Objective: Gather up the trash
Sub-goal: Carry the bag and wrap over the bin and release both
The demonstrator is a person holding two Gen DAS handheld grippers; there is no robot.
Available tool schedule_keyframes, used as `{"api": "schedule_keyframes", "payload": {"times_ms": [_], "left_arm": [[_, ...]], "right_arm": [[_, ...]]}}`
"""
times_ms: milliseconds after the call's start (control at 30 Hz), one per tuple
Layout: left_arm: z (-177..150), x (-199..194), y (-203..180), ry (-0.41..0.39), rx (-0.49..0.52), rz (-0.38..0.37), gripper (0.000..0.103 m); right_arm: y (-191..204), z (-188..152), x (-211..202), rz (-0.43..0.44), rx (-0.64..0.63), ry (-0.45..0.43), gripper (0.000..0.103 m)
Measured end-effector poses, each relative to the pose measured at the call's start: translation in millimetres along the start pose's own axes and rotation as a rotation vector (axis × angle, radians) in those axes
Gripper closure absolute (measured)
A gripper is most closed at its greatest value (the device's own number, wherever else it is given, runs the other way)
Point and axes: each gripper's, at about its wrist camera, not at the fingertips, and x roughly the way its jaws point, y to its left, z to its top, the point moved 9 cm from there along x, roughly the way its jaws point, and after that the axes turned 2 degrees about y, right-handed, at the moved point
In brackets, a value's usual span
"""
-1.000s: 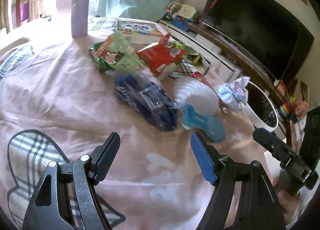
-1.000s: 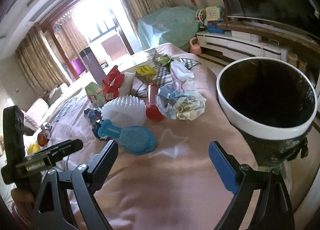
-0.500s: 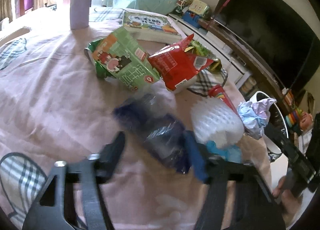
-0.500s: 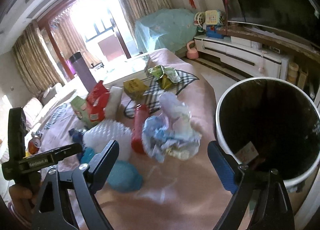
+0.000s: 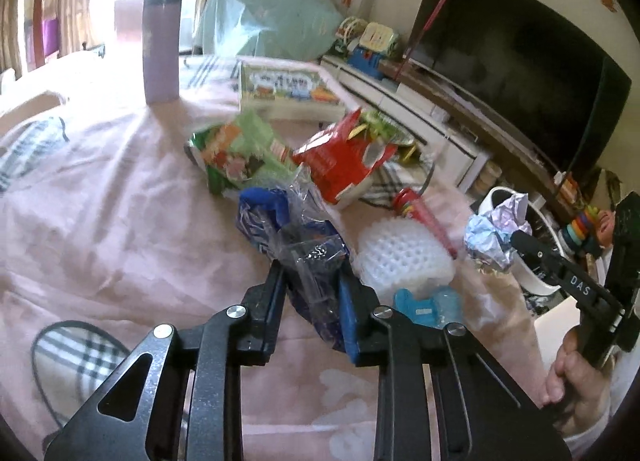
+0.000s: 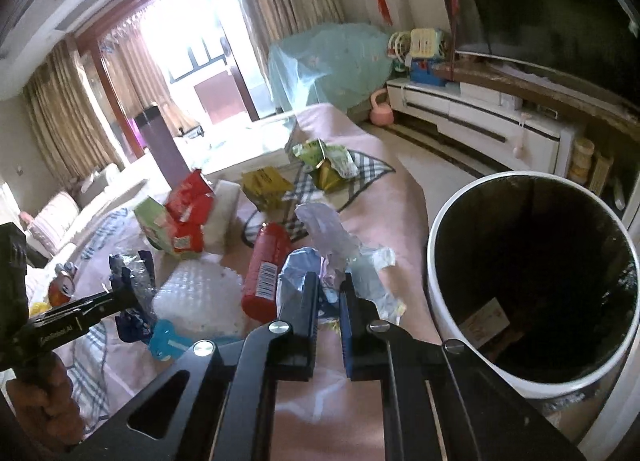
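Left wrist view: my left tongs, jaws just closing, pinch crinkled blue-and-clear plastic wrapper on pink cloth-covered counter. White bubble-wrap wad just right of wrapper.

Right wrist view: my right tongs clamped nearly shut on crumpled pale blue-and-white paper ball, lying on pink counter just left of white round trash bin with dark inside. Red cylindrical tube beside paper.

1. Bare pink cloth lies open left of the litter heap.
2. White foam netting, a red tube and snack bags crowd the middle.
3. The white bin blocks the right edge; its dark mouth stands open.
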Motion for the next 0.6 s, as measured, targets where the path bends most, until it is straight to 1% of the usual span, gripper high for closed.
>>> {"api": "schedule_keyframes", "payload": {"times_ms": [100, 267, 433, 600], "left_arm": [[8, -18, -8, -0.042, 0.022, -0.005, 0.08], [19, -39, -28, -0.085, 0.056, -0.047, 0.08], [17, -35, -55, -0.065, 0.092, -0.103, 0.08], [7, -26, -98, -0.035, 0.153, -0.161, 0.08]], "right_arm": [[-1, 3, -16, 0.008, 0.013, -0.03, 0.094], [-4, 7, -36, 0.01, 0.033, -0.068, 0.094], [-12, 7, -49, 0.005, 0.056, -0.086, 0.094], [-28, 2, -61, -0.016, 0.085, -0.094, 0.094]]}}
